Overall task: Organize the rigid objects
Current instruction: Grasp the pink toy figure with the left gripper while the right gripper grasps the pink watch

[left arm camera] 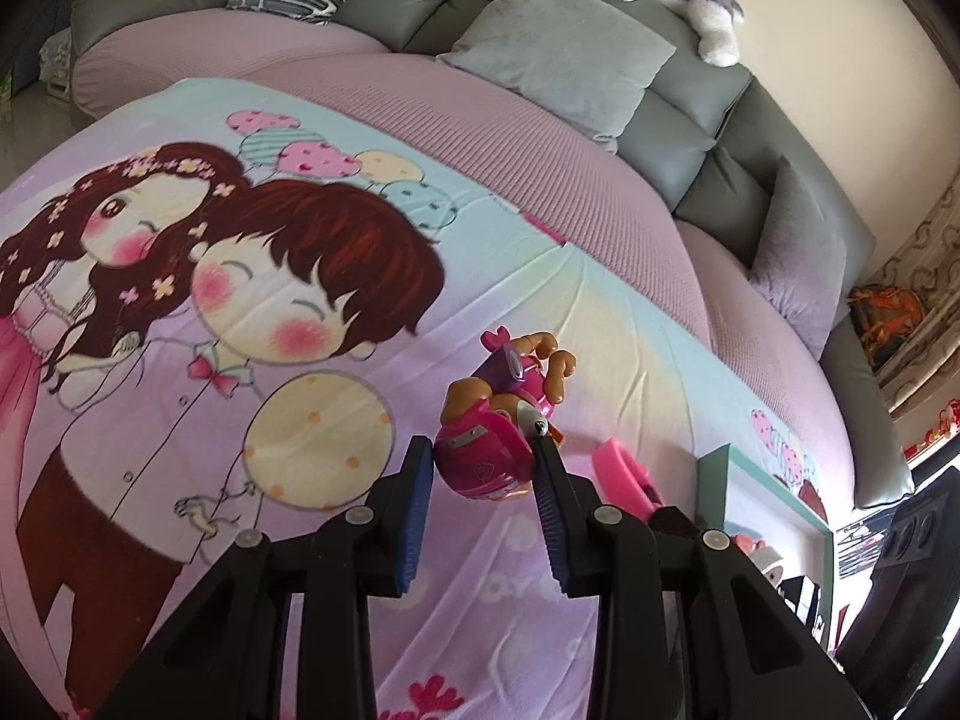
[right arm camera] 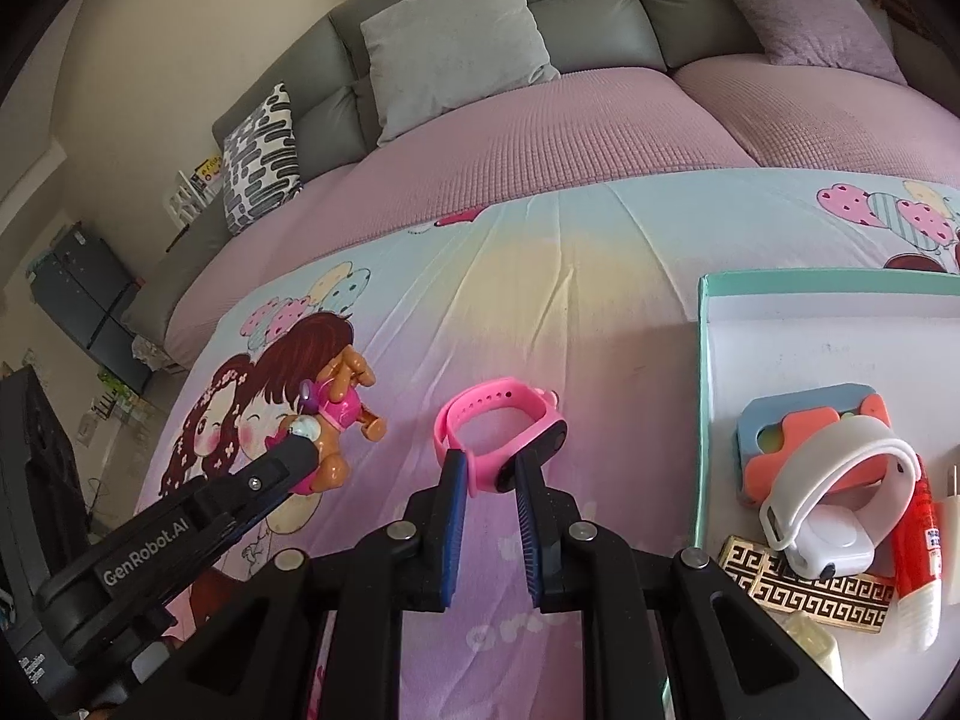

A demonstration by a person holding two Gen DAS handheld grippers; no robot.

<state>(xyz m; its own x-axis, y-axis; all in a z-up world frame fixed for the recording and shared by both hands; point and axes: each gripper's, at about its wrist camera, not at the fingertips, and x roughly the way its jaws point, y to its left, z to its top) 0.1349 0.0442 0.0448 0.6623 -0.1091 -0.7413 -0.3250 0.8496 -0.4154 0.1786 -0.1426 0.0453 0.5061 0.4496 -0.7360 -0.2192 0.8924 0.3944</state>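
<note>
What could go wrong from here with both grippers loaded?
1. The left gripper pinches only the pup toy's rounded pink pack; it may twist out.
2. The right gripper clamps the pink watch at one edge, so the strap could swing.
3. The box already holds a white watch and more, so drops may knock things.

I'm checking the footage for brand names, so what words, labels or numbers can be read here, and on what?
"GenRobot.AI": white letters on the black arm of the left gripper, seen from the right wrist camera.
Red tube in the box: small dark print on a white patch, too small to read.
Blanket: faint pale lettering near the right gripper, too washed out to read.
Pink watch and toy dog: no readable text.
</note>
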